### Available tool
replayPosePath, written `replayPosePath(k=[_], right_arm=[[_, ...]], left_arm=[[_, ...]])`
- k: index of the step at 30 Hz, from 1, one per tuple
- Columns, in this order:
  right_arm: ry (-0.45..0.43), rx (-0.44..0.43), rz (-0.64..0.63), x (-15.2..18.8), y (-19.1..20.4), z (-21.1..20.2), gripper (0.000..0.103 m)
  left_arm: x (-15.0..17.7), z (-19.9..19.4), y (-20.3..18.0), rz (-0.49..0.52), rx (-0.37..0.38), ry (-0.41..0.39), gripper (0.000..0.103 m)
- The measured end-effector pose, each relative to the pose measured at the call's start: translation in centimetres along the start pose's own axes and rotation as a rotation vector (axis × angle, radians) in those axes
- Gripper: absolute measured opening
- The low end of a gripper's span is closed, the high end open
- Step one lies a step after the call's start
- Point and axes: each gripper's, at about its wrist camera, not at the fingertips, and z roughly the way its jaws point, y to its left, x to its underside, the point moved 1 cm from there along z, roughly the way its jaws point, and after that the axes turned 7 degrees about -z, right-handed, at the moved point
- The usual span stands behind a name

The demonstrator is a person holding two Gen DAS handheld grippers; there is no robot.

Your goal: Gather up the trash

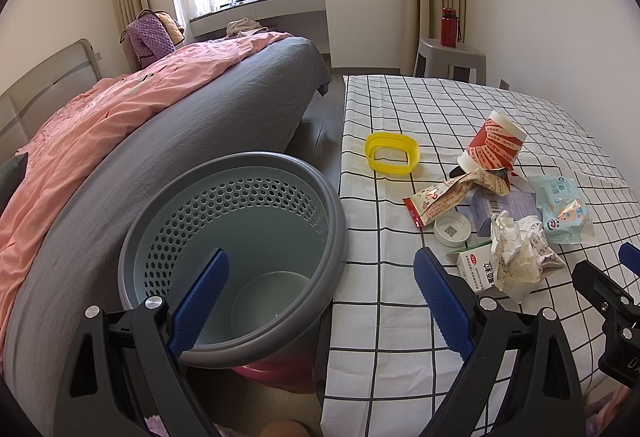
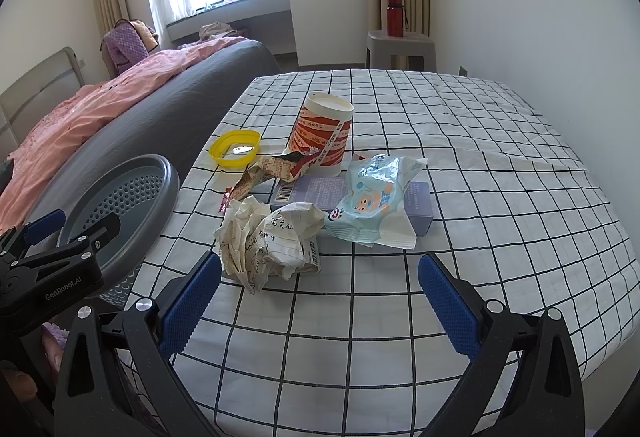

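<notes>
A grey perforated trash bin [image 1: 236, 257] [image 2: 120, 205] stands on the floor between bed and table, with nothing inside. On the checked tablecloth [image 2: 460, 141] lies a trash pile: crumpled paper [image 2: 268, 241] [image 1: 520, 253], a red-and-white paper cup [image 2: 322, 135] [image 1: 494, 145], a light blue wipes packet [image 2: 372, 205] [image 1: 564, 213], a purple box [image 2: 316, 191], a red snack wrapper [image 1: 444, 197], a white cap [image 1: 452, 231], a yellow lid ring [image 1: 392, 151] [image 2: 236, 147] and a small medicine box [image 1: 474, 265]. My left gripper [image 1: 320, 301] is open over the bin's rim. My right gripper [image 2: 320, 305] is open, just short of the paper.
A bed with grey sheet and pink duvet [image 1: 120, 117] lies left of the bin. A grey stool [image 2: 400, 47] with a red bottle [image 2: 394, 17] stands behind the table by the wall. The tablecloth's right half is bare.
</notes>
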Motion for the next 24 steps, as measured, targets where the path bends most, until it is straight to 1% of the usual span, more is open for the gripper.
replayPosePath(k=[7, 11, 14, 19, 24], right_arm=[[0.009, -0.009, 0.003, 0.1, -0.2, 0.0, 0.097], [0.024, -0.022, 0.022, 0.3, -0.9, 0.1, 0.097], [0.018, -0.018, 0.033, 0.4, -1.6, -0.3, 0.097], [0.001, 0.004, 0.058, 0.4, -3.3, -1.4, 0.097], [-0.027, 0.064, 0.077, 0.2, -5.6, -2.9, 0.097]], left_arm=[[-0.1, 0.1, 0.1, -0.002, -0.002, -0.002, 0.089], [0.0, 0.1, 0.2, -0.007, 0.007, 0.003, 0.089], [0.1, 0.1, 0.0, 0.000, 0.018, 0.009, 0.089], [0.6, -0.1, -1.5, 0.038, 0.068, 0.032, 0.089], [1.0, -0.6, -3.5, 0.049, 0.130, 0.046, 0.089]])
